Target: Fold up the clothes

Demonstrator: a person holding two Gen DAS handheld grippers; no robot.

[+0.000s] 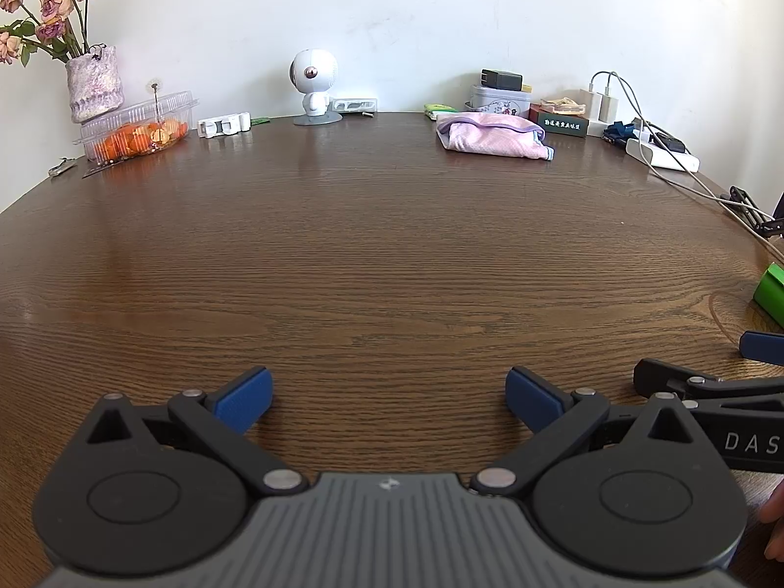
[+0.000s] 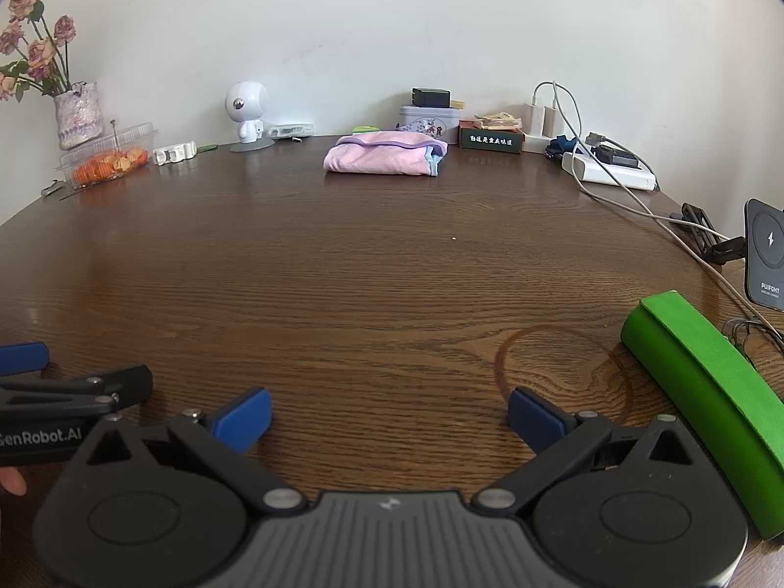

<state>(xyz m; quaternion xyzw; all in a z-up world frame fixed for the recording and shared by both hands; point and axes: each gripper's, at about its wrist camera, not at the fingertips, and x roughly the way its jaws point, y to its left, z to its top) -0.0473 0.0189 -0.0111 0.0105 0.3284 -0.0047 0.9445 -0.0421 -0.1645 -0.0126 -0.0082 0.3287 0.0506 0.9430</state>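
Note:
A folded pink garment with purple trim (image 1: 492, 138) lies at the far side of the brown wooden table (image 1: 382, 255), right of centre; it also shows in the right wrist view (image 2: 384, 153). My left gripper (image 1: 388, 399) is open and empty, low over the near table edge, far from the garment. My right gripper (image 2: 389, 419) is open and empty too, beside the left one. Each gripper's finger shows at the side of the other's view.
Along the back wall stand a vase of dried roses (image 1: 93, 81), a clear box of oranges (image 1: 137, 132), a white robot figure (image 1: 313, 85), a tin and boxes (image 1: 500, 98), and chargers with cables (image 2: 607, 166). A green case (image 2: 705, 402) and a wireless charger stand (image 2: 764, 255) are at the right.

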